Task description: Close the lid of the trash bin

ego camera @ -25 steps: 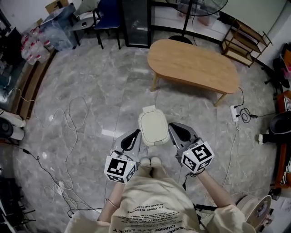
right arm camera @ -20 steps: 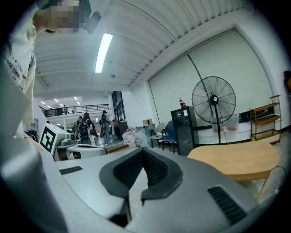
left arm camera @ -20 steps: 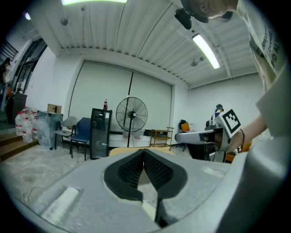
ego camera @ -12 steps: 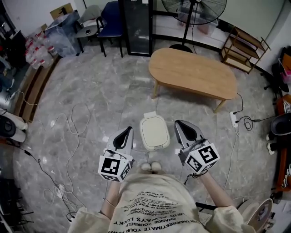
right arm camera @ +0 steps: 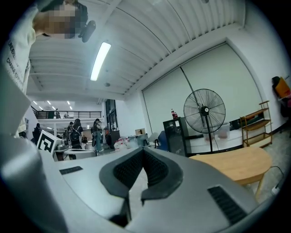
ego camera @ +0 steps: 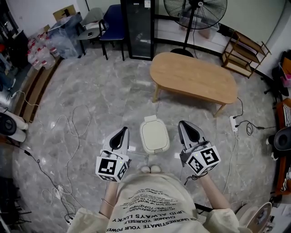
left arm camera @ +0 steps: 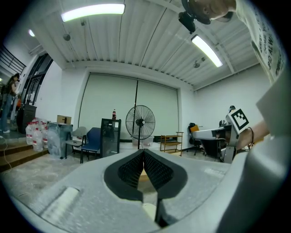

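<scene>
A small white trash bin stands on the marble floor just in front of the person's feet, its lid down flat on top. My left gripper hangs to the left of the bin, apart from it, its jaws shut with nothing between them. To the bin's right is my right gripper, also shut and empty, clear of the bin. Both grippers point about level across the room; in the left gripper view the tips meet, and in the right gripper view the tips meet too. The bin shows in neither gripper view.
A low oval wooden table stands beyond the bin. A standing fan, a dark glass cabinet, a blue chair and a wooden rack line the far wall. Cables trail over the floor at left; a power strip lies at right.
Both grippers have risen and drawn back and apart from the bin's sides. The bin's lid stays down.
</scene>
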`<state>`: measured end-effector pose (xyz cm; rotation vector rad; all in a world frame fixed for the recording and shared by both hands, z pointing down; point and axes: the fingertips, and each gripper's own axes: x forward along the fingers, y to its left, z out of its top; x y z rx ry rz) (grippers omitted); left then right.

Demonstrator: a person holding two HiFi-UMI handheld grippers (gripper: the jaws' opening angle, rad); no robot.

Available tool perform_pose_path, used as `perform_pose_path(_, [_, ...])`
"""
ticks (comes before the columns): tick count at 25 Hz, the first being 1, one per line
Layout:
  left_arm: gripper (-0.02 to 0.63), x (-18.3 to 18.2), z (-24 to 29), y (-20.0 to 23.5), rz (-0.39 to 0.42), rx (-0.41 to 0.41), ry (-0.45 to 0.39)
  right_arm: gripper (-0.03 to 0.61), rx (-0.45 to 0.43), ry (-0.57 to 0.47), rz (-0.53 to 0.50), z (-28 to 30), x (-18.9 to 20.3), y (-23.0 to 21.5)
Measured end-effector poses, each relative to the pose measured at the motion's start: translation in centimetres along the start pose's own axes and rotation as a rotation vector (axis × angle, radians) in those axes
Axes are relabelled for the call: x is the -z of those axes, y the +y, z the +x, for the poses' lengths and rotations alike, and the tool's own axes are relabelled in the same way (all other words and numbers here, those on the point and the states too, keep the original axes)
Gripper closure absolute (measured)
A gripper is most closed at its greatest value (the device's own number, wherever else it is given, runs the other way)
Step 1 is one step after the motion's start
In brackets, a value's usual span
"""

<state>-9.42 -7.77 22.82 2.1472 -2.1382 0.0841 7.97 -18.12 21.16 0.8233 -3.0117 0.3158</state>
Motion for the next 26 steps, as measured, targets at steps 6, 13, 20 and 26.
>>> perform_pose_path(6, [0.591,-0.2,0.2,0.3,-0.002,-0.012,-0.003,0.574,0.002,-0.001,-0.007,0.2,-0.1,-0.5])
perform_pose_path(13, [0.591,0.2,0.2,1.0,-0.005,-0.032,0.0,0.574,-0.021,0.011,-0.049,0.3,0.1,0.1])
perform_pose_path(20, [0.591,0.2,0.0,1.6,-0.021,-0.055,0.001,0.574,-0.062,0.019,-0.09,0.9,0.4,0.7])
perform_pose_path(26, [0.591,0.5,-0.1,2.2,-0.019,-0.074,0.003,0.574,-0.05,0.034,-0.081,1.2,1.0,0.4])
